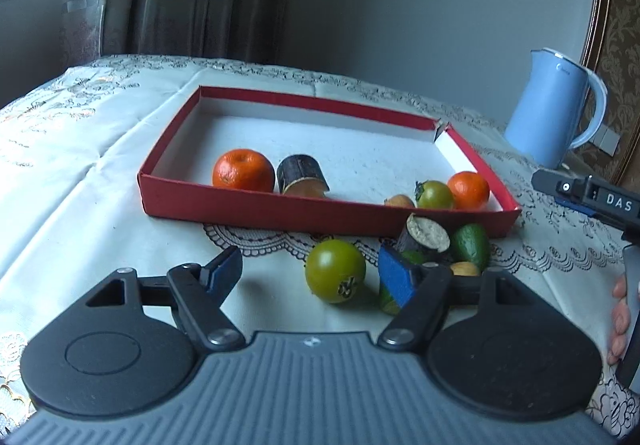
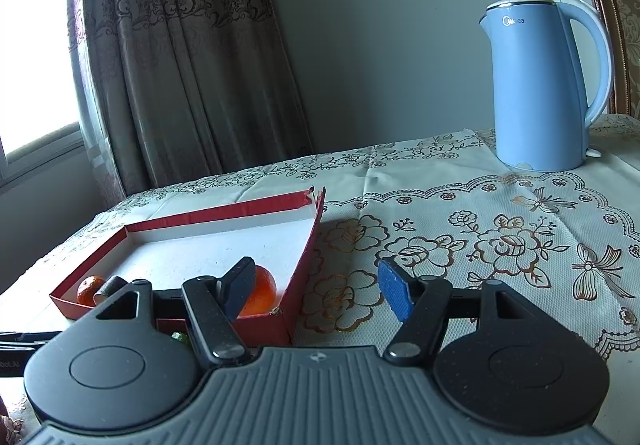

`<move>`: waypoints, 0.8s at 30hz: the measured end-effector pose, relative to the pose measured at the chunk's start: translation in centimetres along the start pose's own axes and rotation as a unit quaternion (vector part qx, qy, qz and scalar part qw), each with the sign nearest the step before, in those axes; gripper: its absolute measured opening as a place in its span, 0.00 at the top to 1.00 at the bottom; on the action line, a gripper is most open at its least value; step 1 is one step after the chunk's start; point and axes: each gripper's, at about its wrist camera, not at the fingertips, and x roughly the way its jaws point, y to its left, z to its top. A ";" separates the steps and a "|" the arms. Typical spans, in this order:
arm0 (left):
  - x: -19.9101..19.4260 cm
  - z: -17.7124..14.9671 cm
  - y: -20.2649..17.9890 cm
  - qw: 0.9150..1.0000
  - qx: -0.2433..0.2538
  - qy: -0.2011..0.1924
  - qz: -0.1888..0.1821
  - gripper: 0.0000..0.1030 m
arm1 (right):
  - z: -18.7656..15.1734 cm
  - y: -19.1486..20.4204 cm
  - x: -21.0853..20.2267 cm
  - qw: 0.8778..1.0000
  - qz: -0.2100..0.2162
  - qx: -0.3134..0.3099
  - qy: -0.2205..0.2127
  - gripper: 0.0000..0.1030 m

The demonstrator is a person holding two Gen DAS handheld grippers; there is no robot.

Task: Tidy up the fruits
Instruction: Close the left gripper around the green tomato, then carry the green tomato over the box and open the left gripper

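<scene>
Left gripper (image 1: 310, 277): your jaws stand about half open and hold nothing, ready to take the next fruit.
Green tomato (image 1: 335, 276): loose on the cloth, just ahead between your fingers, nearer the right pad.
Cut cane piece (image 1: 424, 241): beyond your right finger, piled with an avocado (image 1: 472, 245).
Red box (image 1: 256, 209): farther ahead, already keeping 2 oranges and other fruit.
Right gripper (image 2: 318, 291): half open, empty, waiting beside the box's corner.
Blue kettle (image 2: 540, 89): far off.
</scene>
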 end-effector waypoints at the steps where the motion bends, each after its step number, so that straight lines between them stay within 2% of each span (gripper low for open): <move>1: 0.2 0.1 0.1 1.000 -0.004 0.004 0.004 0.30 | 0.0 0.0 0.0 1.000 0.000 -0.001 0.000 0.35; 5: 0.7 0.0 -0.4 1.000 0.008 0.019 0.018 0.32 | 0.0 0.0 0.0 1.000 0.000 0.000 0.000 0.35; 8: 0.9 0.0 -1.1 0.999 0.028 0.022 0.027 0.42 | 0.0 0.0 0.0 1.000 0.000 -0.001 0.001 0.35; 9: 0.9 0.1 -1.2 0.999 0.029 0.021 0.021 0.51 | 0.0 0.0 0.0 1.000 0.000 -0.001 0.001 0.35; 11: 0.9 0.1 -1.3 0.999 0.028 0.022 0.009 0.60 | 0.0 0.0 0.0 1.000 0.000 -0.001 0.000 0.35; 14: 1.1 -0.1 -2.3 0.998 0.053 0.023 0.014 0.71 | 0.0 0.0 0.0 1.000 -0.001 0.000 0.000 0.31; 16: 1.0 -0.2 -2.6 0.998 0.062 0.021 0.019 0.71 | 0.0 0.0 0.0 1.000 -0.001 0.000 -0.001 0.31; 19: 0.7 -0.2 -2.0 0.999 0.046 0.016 0.018 0.71 | 0.0 -0.1 0.0 1.000 0.000 0.000 -0.002 0.31; 24: -0.9 -0.1 -1.9 0.999 0.047 -0.011 0.020 0.71 | 0.1 -0.2 0.0 1.000 0.000 0.001 -0.004 0.31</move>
